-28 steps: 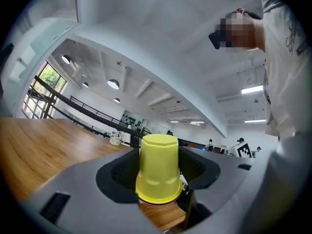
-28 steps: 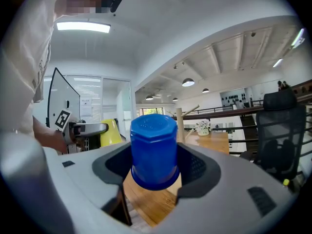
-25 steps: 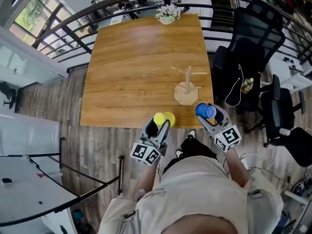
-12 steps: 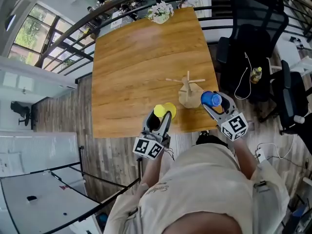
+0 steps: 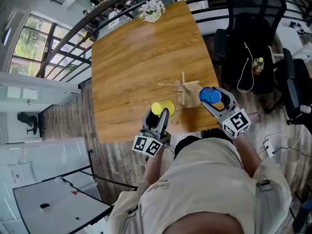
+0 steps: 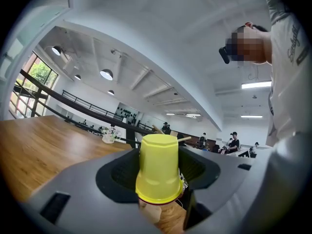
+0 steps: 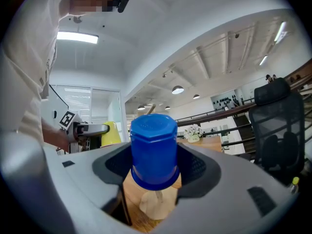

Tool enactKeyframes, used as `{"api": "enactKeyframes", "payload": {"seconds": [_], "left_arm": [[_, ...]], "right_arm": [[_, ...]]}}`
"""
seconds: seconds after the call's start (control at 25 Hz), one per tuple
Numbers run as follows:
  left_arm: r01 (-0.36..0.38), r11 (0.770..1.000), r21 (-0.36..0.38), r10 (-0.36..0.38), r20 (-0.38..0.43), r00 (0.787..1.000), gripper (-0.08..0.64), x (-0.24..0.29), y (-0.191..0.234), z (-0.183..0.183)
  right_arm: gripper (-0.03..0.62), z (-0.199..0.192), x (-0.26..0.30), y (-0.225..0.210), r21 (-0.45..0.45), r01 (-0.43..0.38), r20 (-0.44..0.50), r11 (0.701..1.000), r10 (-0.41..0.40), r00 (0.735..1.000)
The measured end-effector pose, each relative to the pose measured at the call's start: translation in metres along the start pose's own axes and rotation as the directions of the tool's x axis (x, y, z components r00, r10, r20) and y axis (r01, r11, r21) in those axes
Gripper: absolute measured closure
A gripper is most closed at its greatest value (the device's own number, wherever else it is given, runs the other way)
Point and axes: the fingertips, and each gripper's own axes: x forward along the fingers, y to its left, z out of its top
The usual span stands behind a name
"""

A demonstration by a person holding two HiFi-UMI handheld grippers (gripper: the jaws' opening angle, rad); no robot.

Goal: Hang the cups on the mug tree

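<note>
A wooden mug tree [image 5: 187, 90] with bare pegs stands near the front right edge of the wooden table [image 5: 141, 57]. My left gripper [image 5: 161, 112] is shut on a yellow cup [image 5: 163, 108], held upside down over the table's front edge, left of the tree. In the left gripper view the yellow cup [image 6: 157, 167] fills the jaws. My right gripper [image 5: 213, 97] is shut on a blue cup [image 5: 210, 95], just right of the tree's base. The right gripper view shows the blue cup [image 7: 154, 150] upside down, the tree's base [image 7: 156, 203] just beneath it.
A small pot of white flowers [image 5: 151, 9] sits at the table's far edge. A black railing [image 5: 73, 38] runs behind the table. Black office chairs [image 5: 253, 38] stand to the right, close to the table's right edge.
Both grippers have stayed shut on their cups. The blue cup has come closer to the mug tree's base. The head view has shifted, so the table looks tilted.
</note>
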Motion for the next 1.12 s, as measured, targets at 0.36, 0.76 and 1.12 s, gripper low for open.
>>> {"api": "enactKeyframes", "payload": {"seconds": [0.36,0.76,1.12], "left_arm": [[0.07,0.997,-0.045,-0.072,-0.04,0.997,0.308,0.022,-0.004,-0.017],[0.113,0.991,-0.068,-0.118,-0.074,0.99,0.308,0.021,0.006,-0.013],[0.111,0.99,-0.088,-0.117,-0.074,0.99,0.308,0.012,0.007,-0.007]], "right_arm": [[0.321,0.043,-0.013,0.022,-0.066,-0.025,0.081,0.997,0.031,0.996],[0.321,0.094,-0.017,0.019,0.085,-0.016,0.22,0.996,-0.003,0.975],[0.321,0.098,0.001,-0.003,0.173,-0.009,0.223,0.985,-0.031,0.974]]}}
